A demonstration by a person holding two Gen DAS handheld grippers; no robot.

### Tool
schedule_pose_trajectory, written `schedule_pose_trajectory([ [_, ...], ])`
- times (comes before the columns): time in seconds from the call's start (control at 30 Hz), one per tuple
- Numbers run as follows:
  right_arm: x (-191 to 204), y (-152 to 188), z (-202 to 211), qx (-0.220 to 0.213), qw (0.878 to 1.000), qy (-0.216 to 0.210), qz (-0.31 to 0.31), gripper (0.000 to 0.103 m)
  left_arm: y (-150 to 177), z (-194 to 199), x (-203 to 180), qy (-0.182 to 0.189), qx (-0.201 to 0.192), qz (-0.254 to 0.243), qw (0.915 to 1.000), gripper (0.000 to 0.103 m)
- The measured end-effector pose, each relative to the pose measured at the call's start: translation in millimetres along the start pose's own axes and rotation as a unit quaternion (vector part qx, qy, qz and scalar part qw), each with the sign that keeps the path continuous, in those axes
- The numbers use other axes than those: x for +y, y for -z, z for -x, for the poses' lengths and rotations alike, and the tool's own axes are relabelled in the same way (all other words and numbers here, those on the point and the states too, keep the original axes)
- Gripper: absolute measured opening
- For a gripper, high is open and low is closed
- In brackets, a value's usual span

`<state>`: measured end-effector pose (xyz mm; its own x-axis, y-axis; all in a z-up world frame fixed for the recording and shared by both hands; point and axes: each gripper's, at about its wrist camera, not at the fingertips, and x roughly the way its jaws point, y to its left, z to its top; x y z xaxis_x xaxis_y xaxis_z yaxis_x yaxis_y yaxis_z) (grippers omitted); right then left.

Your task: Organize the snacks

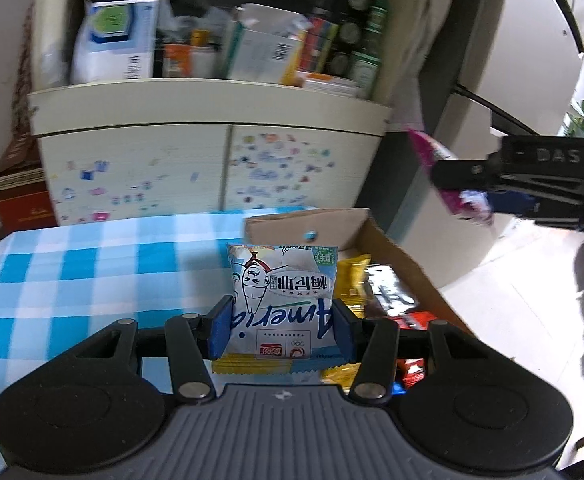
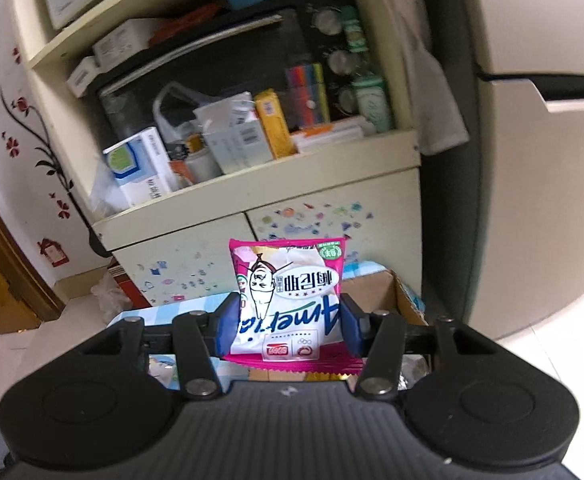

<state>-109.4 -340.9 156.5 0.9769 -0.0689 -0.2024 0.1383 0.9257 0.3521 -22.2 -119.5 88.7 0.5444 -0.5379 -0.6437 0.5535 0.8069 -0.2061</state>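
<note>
A: Left wrist view. Finger state?

B: The left gripper (image 1: 282, 328) is closed partway on the blue snack packet (image 1: 282, 298), pads pressing both side edges; packet upright, print inverted. It hangs over the checked tablecloth (image 1: 92, 276) at the near left rim of the cardboard box (image 1: 396, 252), which holds yellow and red packets.

A: Right wrist view?

B: The right gripper (image 2: 290, 330) clamps the pink snack packet (image 2: 288, 300) likewise, raised before the sticker-covered cabinet (image 2: 332, 220), above the box.
</note>
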Motion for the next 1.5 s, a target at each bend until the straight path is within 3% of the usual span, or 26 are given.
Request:
schedule_pose_trajectory([
  [0.47,-32,7,-20,0.023,0.999,-0.002,-0.045,0.052,5,-36,-59,0.023,0.025,-0.021,0.9992,0.057],
  [0.53,-34,7,-26,0.031,0.998,-0.008,-0.048,0.055,5,-38,-65,0.023,0.024,-0.022,0.9992,0.061],
  [0.67,-37,7,-25,0.027,0.998,-0.005,-0.056,0.073,5,-34,-80,-0.017,0.014,-0.048,0.9986,0.092],
  [0.73,-41,6,-21,0.022,0.998,-0.006,-0.065,0.080,5,-29,-84,-0.022,0.010,-0.057,0.9981,0.092],
  [0.83,-45,6,-16,0.017,0.998,-0.002,-0.067,0.080,4,-25,-86,-0.034,0.020,-0.053,0.9978,0.098],
  [1.1,-50,10,-5,0.019,0.997,0.015,-0.068,0.085,12,-10,-88,-0.084,0.047,-0.058,0.9937,0.102],
  [1.5,-53,28,12,0.038,0.994,0.091,-0.056,0.086,22,16,-79,-0.117,0.070,-0.033,0.9901,0.103],
])
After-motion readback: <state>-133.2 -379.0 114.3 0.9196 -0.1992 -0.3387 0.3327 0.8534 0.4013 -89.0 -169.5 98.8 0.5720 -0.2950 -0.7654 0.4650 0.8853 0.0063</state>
